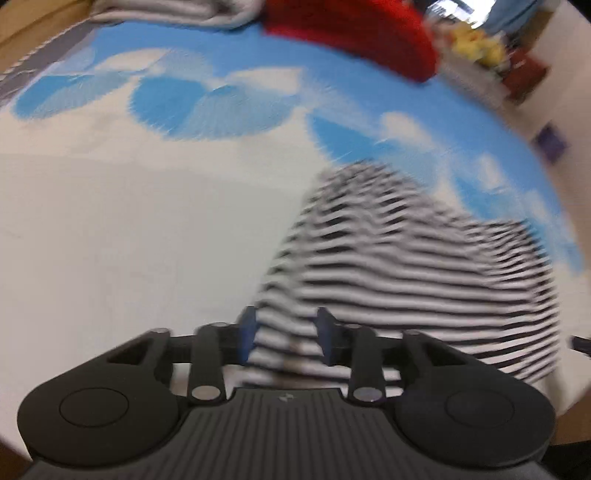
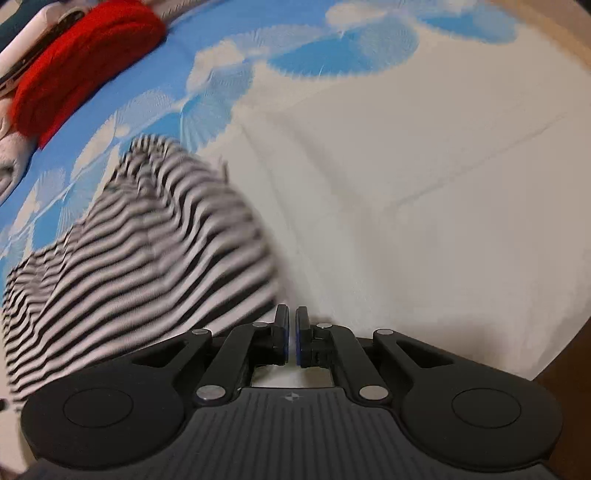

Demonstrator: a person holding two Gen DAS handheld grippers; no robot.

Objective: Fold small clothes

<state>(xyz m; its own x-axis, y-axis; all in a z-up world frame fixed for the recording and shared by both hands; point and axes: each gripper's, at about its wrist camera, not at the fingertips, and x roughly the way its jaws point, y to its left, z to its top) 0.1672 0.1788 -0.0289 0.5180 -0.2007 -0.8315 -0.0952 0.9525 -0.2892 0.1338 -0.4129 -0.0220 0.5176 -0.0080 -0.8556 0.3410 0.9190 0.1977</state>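
A black-and-white striped garment [image 1: 399, 266] lies bunched on a white and blue patterned sheet [image 1: 110, 221]. My left gripper [image 1: 286, 336] is open, its blue-padded fingers [image 1: 246, 334] standing either side of the garment's near edge, with cloth between them. In the right wrist view the same garment [image 2: 147, 258] lies to the left of my right gripper [image 2: 291, 339]. The right gripper's jaws are nearly together with a thin gap and nothing visible between them, over bare white sheet [image 2: 424, 221]. Both views are motion-blurred.
A folded red cloth [image 1: 354, 33] lies at the far edge of the sheet, also in the right wrist view [image 2: 81, 55]. A grey-white folded cloth [image 1: 173, 11] sits beside it. Cluttered objects [image 1: 491, 55] stand beyond the sheet at the far right.
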